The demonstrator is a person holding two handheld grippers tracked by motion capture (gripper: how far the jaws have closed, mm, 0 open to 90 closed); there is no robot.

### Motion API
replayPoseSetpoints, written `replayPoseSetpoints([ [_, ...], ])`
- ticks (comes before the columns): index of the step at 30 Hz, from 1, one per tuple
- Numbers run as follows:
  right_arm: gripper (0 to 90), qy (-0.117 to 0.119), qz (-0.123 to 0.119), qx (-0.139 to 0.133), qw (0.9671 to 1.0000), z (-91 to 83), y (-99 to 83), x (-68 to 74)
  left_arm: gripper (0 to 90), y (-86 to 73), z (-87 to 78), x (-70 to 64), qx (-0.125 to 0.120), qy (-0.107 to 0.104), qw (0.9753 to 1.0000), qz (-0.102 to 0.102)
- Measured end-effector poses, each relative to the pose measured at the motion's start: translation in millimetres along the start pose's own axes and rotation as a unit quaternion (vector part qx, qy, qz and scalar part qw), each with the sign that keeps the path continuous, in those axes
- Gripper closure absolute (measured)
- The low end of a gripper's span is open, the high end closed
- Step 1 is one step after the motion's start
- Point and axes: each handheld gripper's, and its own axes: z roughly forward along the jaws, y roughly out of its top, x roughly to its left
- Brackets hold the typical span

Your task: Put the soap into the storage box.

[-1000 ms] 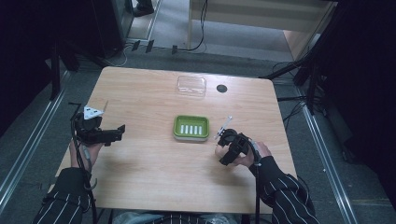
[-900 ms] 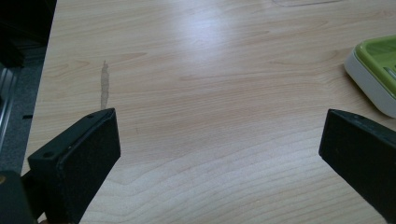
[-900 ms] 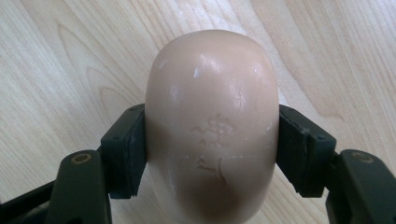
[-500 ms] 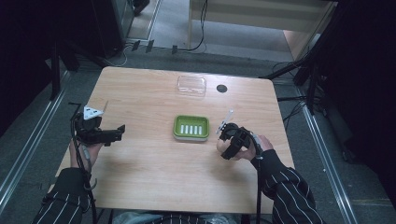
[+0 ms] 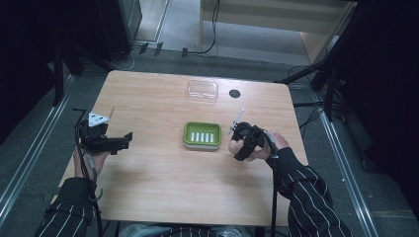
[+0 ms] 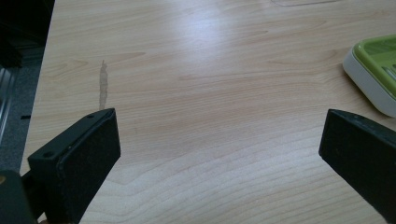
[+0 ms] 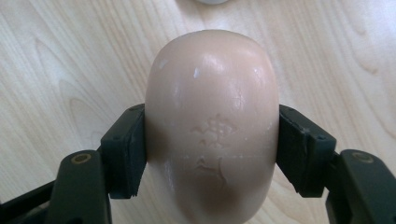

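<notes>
Soap bar | clamped in right gripper fingers, beside green dish | left gripper fingers apart

Your sleeves are dark with thin white pinstripes. Your left gripper is black, topped by a grey three-cornered plate; your right gripper is black too. A black cable trails from it.
</notes>
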Motion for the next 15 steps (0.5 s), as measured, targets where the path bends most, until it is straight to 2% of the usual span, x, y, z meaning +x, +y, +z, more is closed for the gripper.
replayPoseSetpoints([
  [15, 33.8, 0.000, -0.025, 0.000, 0.9997, 0.7, 8.1, -12.5, 0.0, -0.1, 0.4, 0.0, 0.001, -0.001, 1.0000, 0.000],
])
